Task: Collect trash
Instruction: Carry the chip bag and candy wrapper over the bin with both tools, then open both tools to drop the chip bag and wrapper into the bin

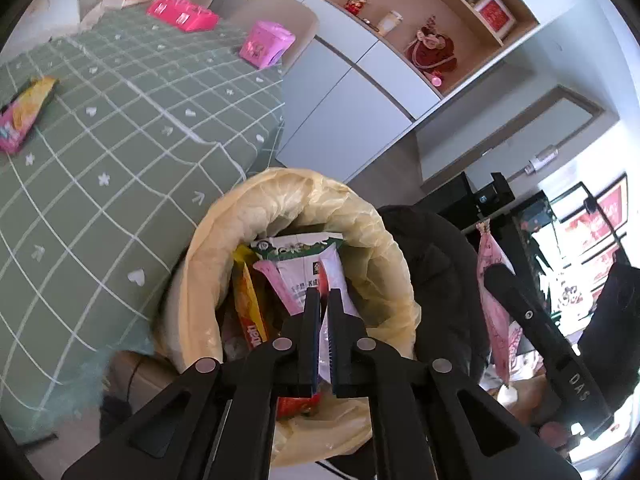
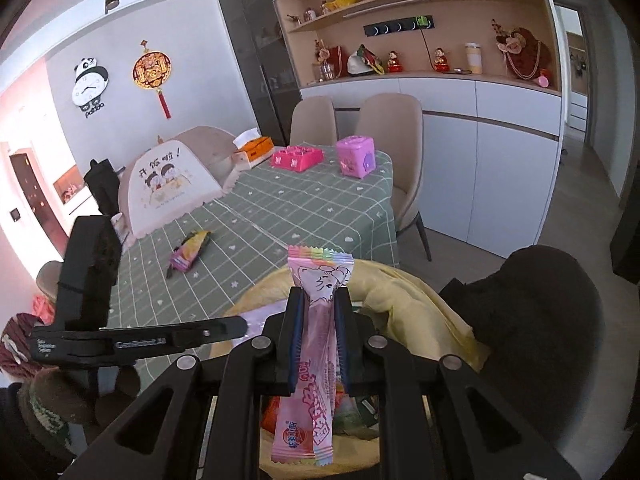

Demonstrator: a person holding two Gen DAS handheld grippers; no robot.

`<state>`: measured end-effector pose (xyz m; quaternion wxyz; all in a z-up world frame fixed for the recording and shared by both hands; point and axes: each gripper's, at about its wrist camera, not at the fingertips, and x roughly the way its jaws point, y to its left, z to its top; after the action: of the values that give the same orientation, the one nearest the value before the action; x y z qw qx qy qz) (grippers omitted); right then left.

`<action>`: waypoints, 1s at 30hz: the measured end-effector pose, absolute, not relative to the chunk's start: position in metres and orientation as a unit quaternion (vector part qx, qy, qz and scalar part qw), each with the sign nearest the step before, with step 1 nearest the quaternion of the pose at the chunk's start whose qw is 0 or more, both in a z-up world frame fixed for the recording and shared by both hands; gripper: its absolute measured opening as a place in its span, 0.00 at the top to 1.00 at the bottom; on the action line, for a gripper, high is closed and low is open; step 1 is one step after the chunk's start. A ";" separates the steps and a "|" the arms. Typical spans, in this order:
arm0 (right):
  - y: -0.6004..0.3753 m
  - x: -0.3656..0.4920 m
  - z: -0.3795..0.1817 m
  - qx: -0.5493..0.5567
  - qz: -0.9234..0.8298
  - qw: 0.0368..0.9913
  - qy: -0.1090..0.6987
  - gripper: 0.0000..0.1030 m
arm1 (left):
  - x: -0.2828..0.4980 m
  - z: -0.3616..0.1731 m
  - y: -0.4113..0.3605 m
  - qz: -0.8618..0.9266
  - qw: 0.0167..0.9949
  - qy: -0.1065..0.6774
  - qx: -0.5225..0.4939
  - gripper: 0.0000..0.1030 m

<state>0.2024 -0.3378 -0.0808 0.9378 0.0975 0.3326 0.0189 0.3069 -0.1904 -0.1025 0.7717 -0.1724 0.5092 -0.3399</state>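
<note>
The right gripper (image 2: 318,312) was closed on a long pink snack wrapper (image 2: 316,344), its two fingers pressed against the wrapper's sides about midway along it, so that the crimped rainbow-edged top stood above the fingertips and the printed lower end hung down below them. It hung over the mouth of a bin lined with a yellow bag (image 2: 404,300), which stood just beside the corner of the surface (image 2: 280,208) covered in a green checked cloth. The left gripper (image 1: 325,300) pointed down into the same bin (image 1: 376,240), its fingers drawn close together with only a narrow gap; a white wrapper showed through that gap, but I could not tell whether the fingers had hold of it or it merely lay behind them. Inside the bin lay a white and green packet (image 1: 300,260), a pink wrapper (image 1: 276,284) and a yellow and red wrapper (image 1: 250,304). One more piece of trash, a pink and yellow wrapper (image 2: 190,252), lay flat on the surface, well apart from the bin. Further back on the cloth stood a pink box (image 2: 355,157), a flat pink tray (image 2: 297,158), an orange tissue box (image 2: 258,146) and a domed food cover (image 2: 172,184). Beige chairs (image 2: 394,136) stood at the far side.
</note>
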 end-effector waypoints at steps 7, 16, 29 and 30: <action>-0.341 0.212 -0.099 0.112 0.029 0.930 0.348 0.85 | 0.310 -0.091 -0.171 -0.309 0.796 0.486 -0.188 0.65; -0.331 0.229 -0.118 0.110 0.040 0.923 0.366 0.83 | 0.310 -0.068 -0.138 -0.250 0.843 0.449 -0.159 0.65; -0.314 0.233 -0.115 0.091 0.038 0.923 0.372 0.60 | 0.310 -0.065 -0.090 -0.201 0.864 0.436 -0.152 0.65; -0.314 0.233 -0.113 0.092 0.037 0.924 0.370 0.60 | 0.310 -0.064 -0.084 -0.195 0.868 0.431 -0.152 0.65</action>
<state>0.2327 -0.3137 -0.1132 0.9238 0.0924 0.3699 0.0367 0.3098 -0.0844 -0.0640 0.8677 -0.1521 0.4310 -0.1953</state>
